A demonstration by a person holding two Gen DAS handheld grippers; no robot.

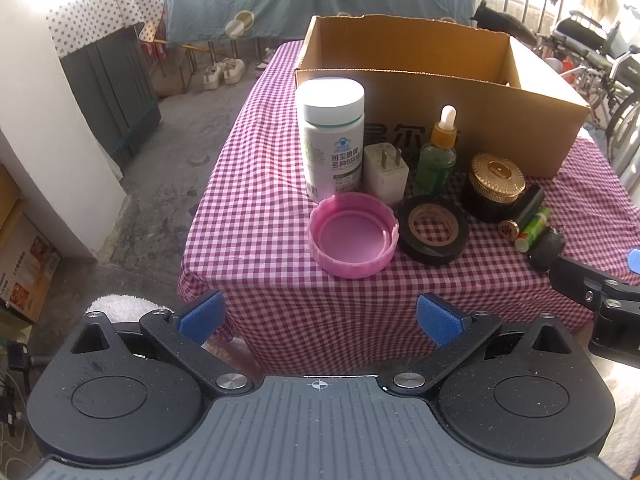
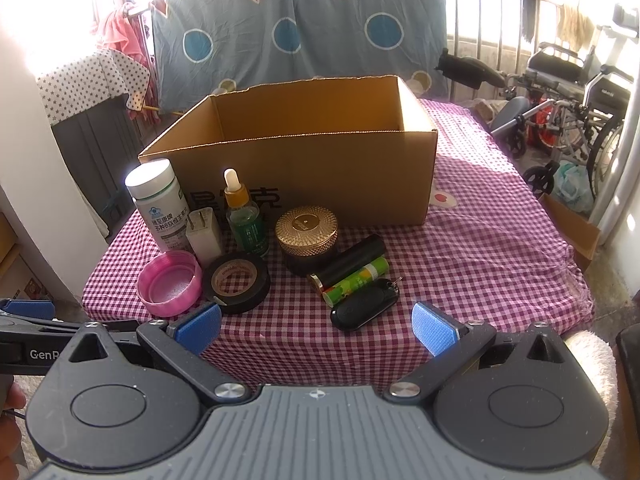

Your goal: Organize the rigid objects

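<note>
Both claws hung short of the counter's (image 2: 480,248) near edge, w/ nothing between their blue pads. Left claw (image 1: 320,320) was spread wide, empty, aimed at the pink lid and tape roll. Right claw (image 2: 318,326) was likewise spread wide and empty, w/ the key fob just ahead of it.

Counter wore a red-and-white checked cloth. Toward the back stood an open cardboard box (image 2: 304,176), top flaps gone; no contents showed inside from the right view.

All items sat in front of the box, in a loose cluster near the front edge:
- White pill bottle (image 1: 334,136), upright, at the left end, cap on.
- White plug adapter (image 1: 386,170) just beside it, prongs facing front.
- Green dropper bottle (image 1: 436,156), upright, right of the adapter, close to the box's front wall.
- Pink lid (image 1: 352,236), lying open side up, in front of the pill bottle.
- Black tape roll (image 1: 434,230), flat, beside the pink lid; whether they touched, can't tell.
- Black jar w/ gold lid (image 1: 496,184), right of the dropper.
- Black tube (image 2: 352,260) w/ gold end, lying on its side, against a green-labelled tube (image 2: 356,280), side by side.
- Black key fob (image 2: 364,308), nearest the front edge, by the green tube's end.

Bg: a blue sheet w/ circles hung behind; a wheelchair (image 2: 568,92) stood off to the right.
</note>
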